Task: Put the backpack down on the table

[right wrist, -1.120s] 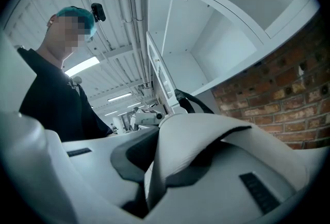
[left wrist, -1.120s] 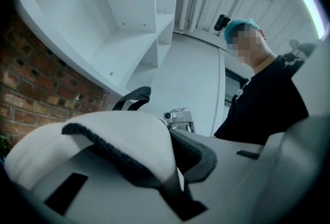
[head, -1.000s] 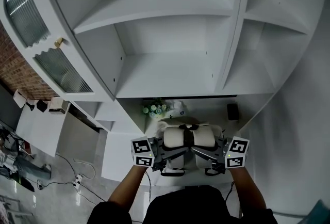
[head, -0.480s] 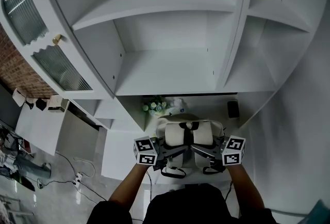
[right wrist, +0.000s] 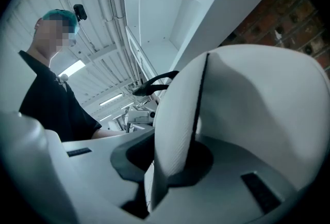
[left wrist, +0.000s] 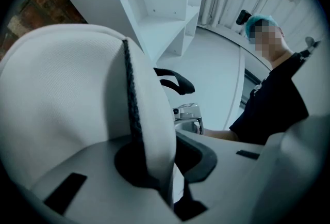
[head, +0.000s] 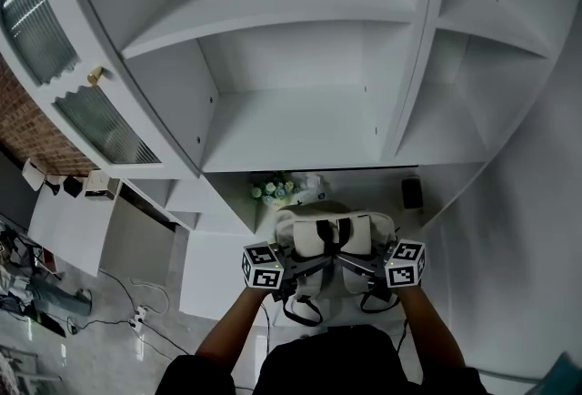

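I hold a white padded backpack (head: 332, 237) with black trim between both grippers, above the white table (head: 364, 187) in front of the shelf unit. My left gripper (head: 305, 268) is shut on the bag's left padded edge (left wrist: 149, 130). From the other side, my right gripper (head: 360, 266) is shut on the right padded edge (right wrist: 172, 130). The bag's white body fills most of the left gripper view (left wrist: 67, 94) and the right gripper view (right wrist: 263, 109). Black strap loops (head: 303, 309) hang under the bag.
A tall white shelf unit (head: 300, 120) rises behind the table, with a glass-panelled door (head: 100, 125) open to the left. A small green plant (head: 271, 191) and a black box (head: 411, 193) stand at the back of the table. The person's dark torso (left wrist: 278, 104) is close behind.
Both grippers and the backpack have sunk together toward the table. The marker cubes look smaller and a little closer to each other. The grip is unchanged.
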The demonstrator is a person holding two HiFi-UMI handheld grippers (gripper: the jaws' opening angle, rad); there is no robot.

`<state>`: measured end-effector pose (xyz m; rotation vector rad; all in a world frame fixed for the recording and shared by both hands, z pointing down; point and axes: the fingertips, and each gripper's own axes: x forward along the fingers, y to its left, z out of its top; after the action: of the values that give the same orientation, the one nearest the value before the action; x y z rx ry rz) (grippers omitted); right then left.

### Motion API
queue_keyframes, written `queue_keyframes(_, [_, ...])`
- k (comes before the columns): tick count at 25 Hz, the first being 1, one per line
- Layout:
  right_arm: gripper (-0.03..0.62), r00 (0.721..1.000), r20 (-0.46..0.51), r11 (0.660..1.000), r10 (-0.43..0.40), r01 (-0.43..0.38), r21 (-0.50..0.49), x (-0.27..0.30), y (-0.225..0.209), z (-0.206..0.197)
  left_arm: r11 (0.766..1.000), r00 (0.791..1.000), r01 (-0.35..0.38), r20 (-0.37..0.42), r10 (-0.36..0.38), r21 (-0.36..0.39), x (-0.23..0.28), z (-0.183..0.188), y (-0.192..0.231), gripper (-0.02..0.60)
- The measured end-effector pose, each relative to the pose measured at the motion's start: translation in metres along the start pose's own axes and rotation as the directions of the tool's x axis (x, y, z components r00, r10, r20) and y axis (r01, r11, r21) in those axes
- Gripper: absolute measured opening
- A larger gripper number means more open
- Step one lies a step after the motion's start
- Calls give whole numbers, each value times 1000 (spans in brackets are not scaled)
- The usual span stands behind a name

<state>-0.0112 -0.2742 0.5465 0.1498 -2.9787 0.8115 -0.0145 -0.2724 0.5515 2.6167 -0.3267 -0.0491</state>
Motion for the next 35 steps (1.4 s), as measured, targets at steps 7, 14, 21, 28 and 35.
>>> queue_keyframes(7, [46,1000,-4,998,-25,25,51,2,-23,-13,998,999,-34,6,34,-47,3,-12,18,54])
queue_keyframes(14, [46,999,2,996,-47,47,81,6,-40,-15,996,999,-42,4,42,-84,3,-16,30,54])
queue_keyframes(21, [46,996,9,995,-86,85,50,10,-53,-10,994,998,-56,3,56,-93,3,-10,42,55])
queue_keyframes(28, [49,998,12,994,-66,65,88,12,-63,-4,989,996,-92,10,94,-115,5,-7,59,64])
queue_keyframes(35, [61,995,23,988,-94,90,129,13,-81,2,978,991,-98,68,112,-184,0,1,75,69])
